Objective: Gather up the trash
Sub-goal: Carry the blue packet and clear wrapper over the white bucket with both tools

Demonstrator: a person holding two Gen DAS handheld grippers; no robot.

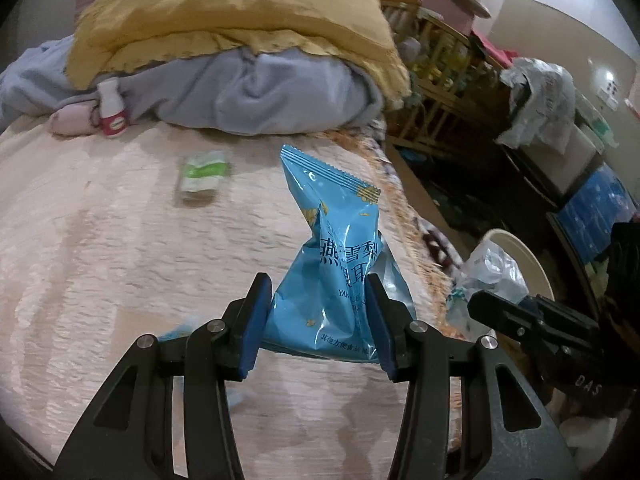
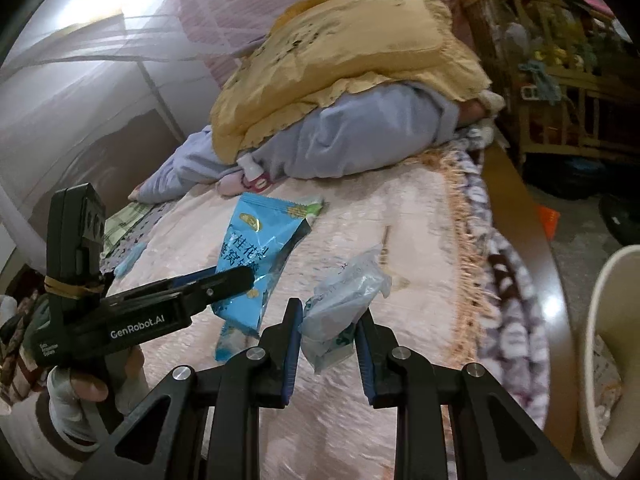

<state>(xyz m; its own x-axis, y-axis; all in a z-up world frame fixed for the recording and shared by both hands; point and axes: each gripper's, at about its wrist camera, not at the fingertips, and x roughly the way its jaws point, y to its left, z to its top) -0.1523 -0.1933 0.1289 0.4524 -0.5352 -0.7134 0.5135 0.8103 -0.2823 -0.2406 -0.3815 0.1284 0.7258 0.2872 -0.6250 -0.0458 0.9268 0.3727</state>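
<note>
Trash in hand first: my left gripper (image 1: 318, 316) is clamped on a blue snack packet (image 1: 336, 264), which stands up in the lower middle of the left wrist view, pinched near its lower end with the sealed top free above. My right gripper (image 2: 328, 328) is closed on a crumpled clear plastic wrapper (image 2: 344, 300), low and central in the right wrist view, most of it bulging out past the pads.

Both pieces hang over the pink bedspread (image 1: 100, 240). A cream-coloured bin (image 2: 612, 320) sits at the right edge of the right wrist view, beyond the edge of the bed; I take it for the drop point. It appears to hold some trash already.

Still on the bed: a small green-and-white packet (image 1: 204, 176) at centre left of the left wrist view, and a little white bottle with a red label (image 1: 111, 110) in the upper left, against the grey blanket (image 1: 260, 96) under the yellow quilt (image 1: 232, 20).

My worries from here: the clear wrapper is soft and slick, and could slide free before I reach the bin. The blue packet is held only at one end, so a quick swing might make it twist out. The two grippers are close together, so crossing paths over the bin could knock one load loose onto the floor.
</note>
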